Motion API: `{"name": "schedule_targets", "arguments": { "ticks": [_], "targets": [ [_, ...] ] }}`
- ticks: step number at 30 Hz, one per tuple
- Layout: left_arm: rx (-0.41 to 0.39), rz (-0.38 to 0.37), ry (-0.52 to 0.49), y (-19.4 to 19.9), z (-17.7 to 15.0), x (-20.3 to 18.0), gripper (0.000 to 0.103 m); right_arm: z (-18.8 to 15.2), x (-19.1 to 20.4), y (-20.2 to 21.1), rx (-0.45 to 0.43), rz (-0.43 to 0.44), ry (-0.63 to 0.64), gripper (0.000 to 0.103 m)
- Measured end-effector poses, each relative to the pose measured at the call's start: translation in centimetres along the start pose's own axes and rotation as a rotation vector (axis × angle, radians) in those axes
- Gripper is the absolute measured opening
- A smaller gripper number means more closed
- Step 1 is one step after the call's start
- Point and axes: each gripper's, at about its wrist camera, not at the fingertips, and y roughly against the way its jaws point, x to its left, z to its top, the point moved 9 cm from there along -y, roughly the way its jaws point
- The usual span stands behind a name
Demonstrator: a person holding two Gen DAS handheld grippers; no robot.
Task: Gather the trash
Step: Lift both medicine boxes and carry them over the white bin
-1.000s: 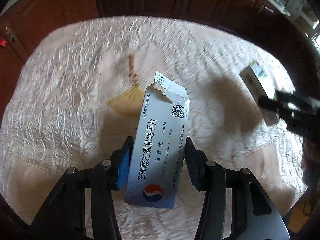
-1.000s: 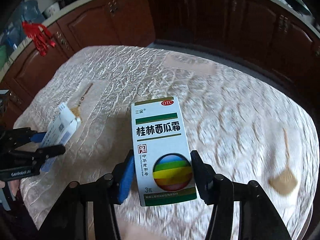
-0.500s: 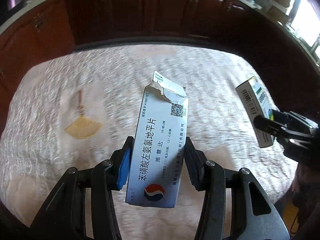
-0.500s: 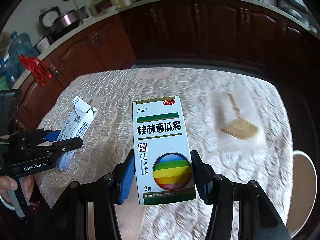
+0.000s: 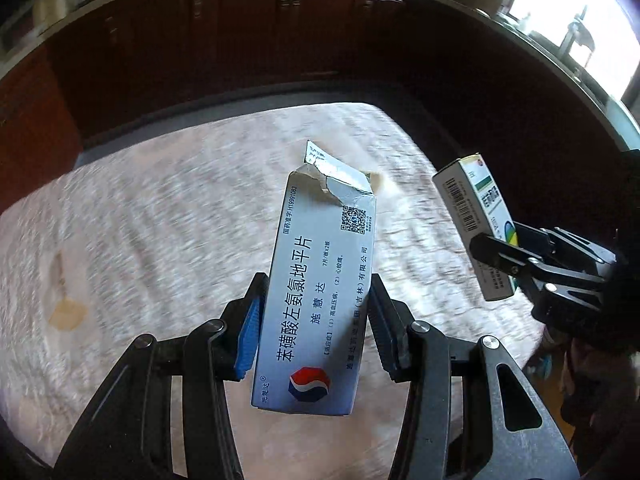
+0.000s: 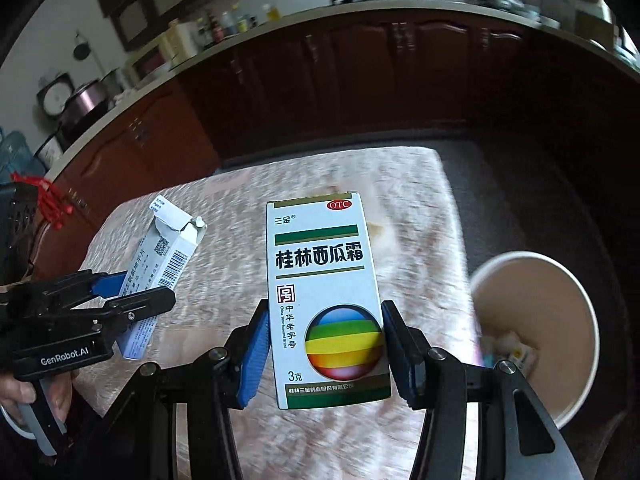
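Both boxes carried toward the cup

My left gripper [image 5: 316, 332] clenched the torn box [image 5: 320, 288], my right gripper [image 6: 324, 348] the green box [image 6: 326, 300]; the paper cup [image 6: 536, 336] came into view, so dropping was near.

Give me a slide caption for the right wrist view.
Right gripper holds a white medicine box above the table, paper bucket alongside.

I see my left tongs [image 5: 316, 316] gripping a torn carton [image 5: 320, 288] above the bench [image 5: 160, 240], right tongs [image 6: 324, 352] gripping a second box [image 6: 326, 304] beside it, a paper tub [image 6: 536, 320] off the bench's right edge, cabinets [image 6: 360, 88] behind
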Motion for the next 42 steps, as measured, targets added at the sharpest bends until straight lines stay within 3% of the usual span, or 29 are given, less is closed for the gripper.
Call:
{"name": "schedule_targets", "arguments": {
  "ticks": [8, 18, 25, 42],
  "targets": [
    [0.034, -0.094, -0.088, -3.3, 2.6, -7.8, 0.046, -1.6, -7.4, 2.7, -0.021, -0.084, -0.122, 0.051],
    [0.067, -0.134, -0.17, -6.2, 4.0, -14.4, 0.046, -3.5, -15.5, 5.3, -0.037, -0.165, -0.274, 0.051],
    [0.099, -0.144, -0.177, -8.6, 4.2, -15.9, 0.046, -5.3, -19.5, 5.1, -0.017, -0.203, -0.365, 0.051],
    [0.177, -0.194, -0.205, -13.3, 4.0, -19.6, 0.046, -9.9, -24.2, 1.7, 0.08, -0.218, -0.499, 0.051]
  ]
}}
